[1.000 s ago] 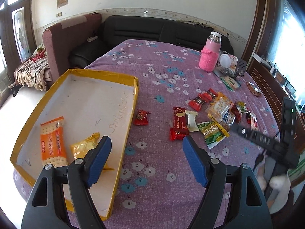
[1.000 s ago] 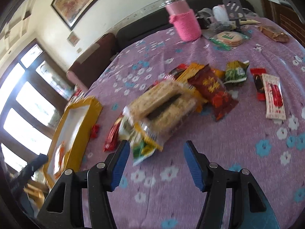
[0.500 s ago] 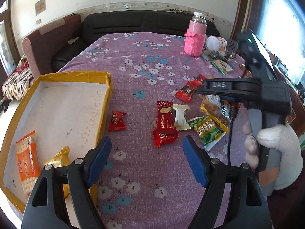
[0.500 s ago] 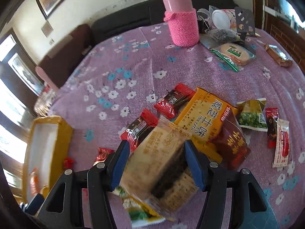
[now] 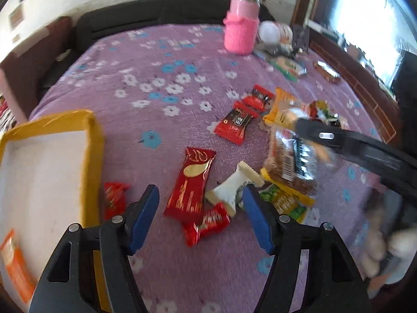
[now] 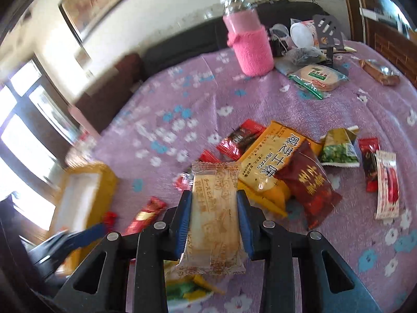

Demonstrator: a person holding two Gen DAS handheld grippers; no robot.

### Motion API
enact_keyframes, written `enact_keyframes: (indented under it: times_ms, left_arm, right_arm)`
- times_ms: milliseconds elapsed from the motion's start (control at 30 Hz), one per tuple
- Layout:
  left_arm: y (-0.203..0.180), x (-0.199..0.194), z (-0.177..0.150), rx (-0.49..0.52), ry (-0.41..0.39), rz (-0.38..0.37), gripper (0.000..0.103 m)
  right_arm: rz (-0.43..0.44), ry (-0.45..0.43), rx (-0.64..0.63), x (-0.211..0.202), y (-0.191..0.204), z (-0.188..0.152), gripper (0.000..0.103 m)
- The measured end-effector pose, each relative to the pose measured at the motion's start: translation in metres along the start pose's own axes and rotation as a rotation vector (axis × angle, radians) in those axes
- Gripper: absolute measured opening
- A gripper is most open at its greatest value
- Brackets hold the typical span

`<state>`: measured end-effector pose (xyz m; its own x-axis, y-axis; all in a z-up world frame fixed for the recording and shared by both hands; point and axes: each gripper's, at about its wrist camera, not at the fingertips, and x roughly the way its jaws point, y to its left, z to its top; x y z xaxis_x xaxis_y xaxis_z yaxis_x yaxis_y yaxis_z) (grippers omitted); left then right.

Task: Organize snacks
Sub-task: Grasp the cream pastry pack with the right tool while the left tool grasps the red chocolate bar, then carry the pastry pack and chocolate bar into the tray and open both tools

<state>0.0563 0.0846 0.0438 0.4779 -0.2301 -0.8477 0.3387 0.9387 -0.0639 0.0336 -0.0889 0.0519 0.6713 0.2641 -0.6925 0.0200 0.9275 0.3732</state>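
Note:
My right gripper (image 6: 215,206) has its jaws closing on a clear biscuit packet (image 6: 213,214), and both blue pads press its sides. In the left wrist view this packet (image 5: 292,161) hangs a little above the snack pile. My left gripper (image 5: 200,216) is closing above the purple cloth. A long red packet (image 5: 192,182), a small red packet (image 5: 206,224) and a white packet (image 5: 232,190) lie between its jaws, and the pads touch none of them. The yellow-rimmed box (image 5: 91,156) at the left holds an orange packet (image 5: 13,263).
A pink-sleeved bottle (image 6: 250,49) stands at the back with a round cracker pack (image 6: 318,78) and clutter beside it. Loose snacks lie right of centre: a yellow biscuit pack (image 6: 271,161), a dark red packet (image 6: 310,182) and a green packet (image 6: 338,148). A black sofa borders the far edge.
My left gripper swung right from over the box to the loose red and white packets, and its jaws narrowed. My right gripper came down around the biscuit packet and closed on it.

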Motion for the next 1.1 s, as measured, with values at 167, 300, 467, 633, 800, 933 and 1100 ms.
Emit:
enact_keyframes:
  times_ms: [167, 300, 467, 633, 800, 933, 1100]
  left_arm:
    - [0.013, 0.028, 0.013, -0.06, 0.066, -0.042, 0.06]
    - [0.015, 0.033, 0.014, -0.057, 0.088, -0.001, 0.06]
    - [0.023, 0.035, 0.015, -0.059, 0.109, 0.048, 0.055]
    - [-0.011, 0.036, 0.016, 0.08, 0.087, 0.107, 0.024]
    - [-0.013, 0.028, 0.007, 0.045, 0.054, 0.048, 0.024]
    - [0.001, 0.001, -0.001, -0.051, 0.0, -0.002, 0.024]
    - [0.027, -0.06, -0.022, -0.128, -0.108, 0.005, 0.024]
  right_arm:
    - [0.082, -0.054, 0.041, -0.02, -0.021, -0.007, 0.034]
    - [0.128, -0.035, 0.053, -0.019, -0.025, -0.008, 0.034]
    - [0.164, -0.015, 0.063, -0.017, -0.028, -0.01, 0.034]
    - [0.164, -0.015, 0.04, -0.017, -0.021, -0.013, 0.034]
    - [0.167, -0.017, 0.02, -0.015, -0.017, -0.015, 0.034]
    - [0.181, -0.029, 0.007, -0.018, -0.013, -0.016, 0.034]
    - [0.21, -0.04, -0.049, -0.021, 0.002, -0.021, 0.034]
